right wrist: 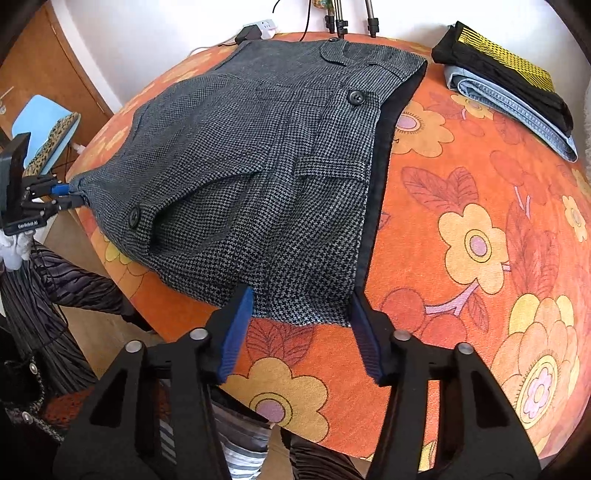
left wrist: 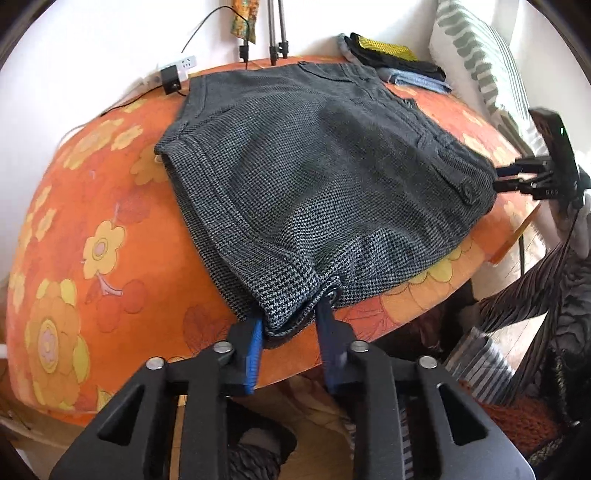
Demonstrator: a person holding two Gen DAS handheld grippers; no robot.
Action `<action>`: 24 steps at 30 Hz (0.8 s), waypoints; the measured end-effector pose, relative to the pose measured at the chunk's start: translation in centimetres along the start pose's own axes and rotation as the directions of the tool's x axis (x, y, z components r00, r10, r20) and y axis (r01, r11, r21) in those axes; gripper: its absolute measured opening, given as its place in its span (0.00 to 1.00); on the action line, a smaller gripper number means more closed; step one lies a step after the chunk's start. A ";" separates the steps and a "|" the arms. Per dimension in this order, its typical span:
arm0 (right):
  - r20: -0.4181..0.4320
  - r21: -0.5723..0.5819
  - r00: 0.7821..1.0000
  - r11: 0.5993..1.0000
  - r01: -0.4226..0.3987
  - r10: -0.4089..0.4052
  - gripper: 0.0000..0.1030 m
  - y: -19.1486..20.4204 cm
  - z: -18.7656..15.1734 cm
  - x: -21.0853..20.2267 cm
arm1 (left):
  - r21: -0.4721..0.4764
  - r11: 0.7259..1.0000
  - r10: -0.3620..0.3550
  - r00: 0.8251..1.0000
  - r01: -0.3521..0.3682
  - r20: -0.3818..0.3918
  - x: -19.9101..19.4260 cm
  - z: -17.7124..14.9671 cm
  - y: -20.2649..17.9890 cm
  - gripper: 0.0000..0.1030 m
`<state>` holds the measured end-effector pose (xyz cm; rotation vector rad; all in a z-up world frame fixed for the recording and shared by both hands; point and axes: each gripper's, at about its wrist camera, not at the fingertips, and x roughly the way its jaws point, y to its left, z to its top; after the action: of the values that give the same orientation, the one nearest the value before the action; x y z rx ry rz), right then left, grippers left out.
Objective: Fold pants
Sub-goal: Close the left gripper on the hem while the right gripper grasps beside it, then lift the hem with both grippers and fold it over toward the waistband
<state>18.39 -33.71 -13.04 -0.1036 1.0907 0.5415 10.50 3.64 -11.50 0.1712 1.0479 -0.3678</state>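
Grey houndstooth pants (left wrist: pixel 314 177) lie folded on the orange flowered table (left wrist: pixel 92 229). My left gripper (left wrist: pixel 291 317) has its jaws part open around the near bunched corner of the pants, with cloth between the blue pads. In the right wrist view the pants (right wrist: pixel 258 166) spread across the table (right wrist: pixel 461 229). My right gripper (right wrist: pixel 301 299) is open, its fingers straddling the near edge of the pants at the waistband side. The left gripper also shows in the right wrist view (right wrist: pixel 70 195) at the pants' left corner, and the right gripper shows in the left wrist view (left wrist: pixel 502 177).
A stack of folded clothes (right wrist: pixel 509 85), denim under black and yellow, sits at the table's far right. A power strip and charger (left wrist: pixel 173 74) and tripod legs (left wrist: pixel 277 33) stand at the far edge. A striped pillow (left wrist: pixel 476 59) is at the right. The table edge is close below both grippers.
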 end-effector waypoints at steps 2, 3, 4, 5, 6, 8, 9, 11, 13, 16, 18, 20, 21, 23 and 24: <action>0.003 0.001 1.000 1.000 -0.006 0.006 0.45 -0.1 -0.1 -0.1 | -0.008 1.000 0.000 1.000 0.000 0.009 -0.1 0.0 0.1 0.11; 0.004 0.003 1.000 1.000 -0.007 0.007 0.42 -0.1 -0.1 -0.1 | -0.010 1.000 0.000 1.000 0.000 0.015 -0.1 0.0 0.1 0.10; 0.006 0.005 1.000 1.000 -0.010 0.010 0.38 -0.2 -0.1 -0.2 | -0.013 1.000 0.001 1.000 0.000 0.021 -0.2 0.0 0.1 0.10; 0.010 0.012 1.000 1.000 -0.019 0.019 0.35 -0.3 -0.2 -0.3 | -0.016 1.000 0.001 1.000 -0.001 0.027 -0.3 0.1 0.1 0.09; 0.015 0.017 0.999 0.999 -0.031 0.030 0.28 -0.3 -0.2 -0.4 | -0.024 1.000 -0.001 0.999 0.002 0.040 -0.5 0.1 0.2 0.08; 0.032 0.022 0.999 0.999 -0.041 0.040 0.13 -0.3 -0.1 -0.8 | -0.039 0.999 -0.004 0.998 0.007 0.062 -0.9 0.3 0.4 0.08; 0.042 0.025 0.999 0.999 -0.026 0.024 0.06 -0.3 -0.1 -1.0 | -0.043 0.999 -0.005 0.998 0.008 0.069 -1.0 0.4 0.5 0.08; 0.060 0.061 0.998 0.998 -0.031 0.027 0.06 -1.1 0.0 -1.4 | -0.050 0.999 -0.010 0.997 0.014 0.079 -1.2 0.5 0.6 0.08; 0.083 0.093 0.995 0.994 -0.056 0.049 0.06 -1.6 0.0 -1.9 | -0.045 0.999 -0.004 0.996 0.008 0.087 -1.3 0.5 0.5 0.08; 0.116 0.092 0.992 0.994 -0.051 0.040 0.05 -1.6 0.1 -2.6 | -0.057 0.998 -0.013 0.994 0.019 0.109 -1.8 0.8 0.5 0.08; 0.150 0.090 0.988 0.994 -0.057 0.043 0.05 -1.5 0.3 -3.3 | -0.071 0.997 -0.021 0.992 0.030 0.126 -2.3 1.2 0.7 0.07; 0.191 0.096 0.981 0.993 -0.062 0.043 0.05 -1.4 0.4 -4.2 | -0.077 0.997 -0.014 0.989 0.026 0.145 -2.9 1.6 0.8 0.07; 0.206 0.105 0.978 0.992 -0.066 0.043 0.05 -1.5 0.5 -4.5 | -0.082 0.996 -0.018 0.987 0.032 0.159 -3.3 1.9 0.9 0.07; 0.236 0.130 0.970 0.988 -0.083 0.050 0.05 -1.8 0.8 -5.1 | -0.103 0.994 -0.024 0.982 0.044 0.186 -4.0 2.4 1.3 0.07; 0.251 0.140 0.967 0.986 -0.087 0.050 0.05 -2.0 1.0 -5.5 | -0.112 0.993 -0.025 0.980 0.048 0.197 -4.3 2.7 1.5 0.07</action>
<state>18.23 -37.13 -8.22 0.1309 0.8903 0.5178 11.31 5.07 -6.52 0.0112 0.8766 -0.3485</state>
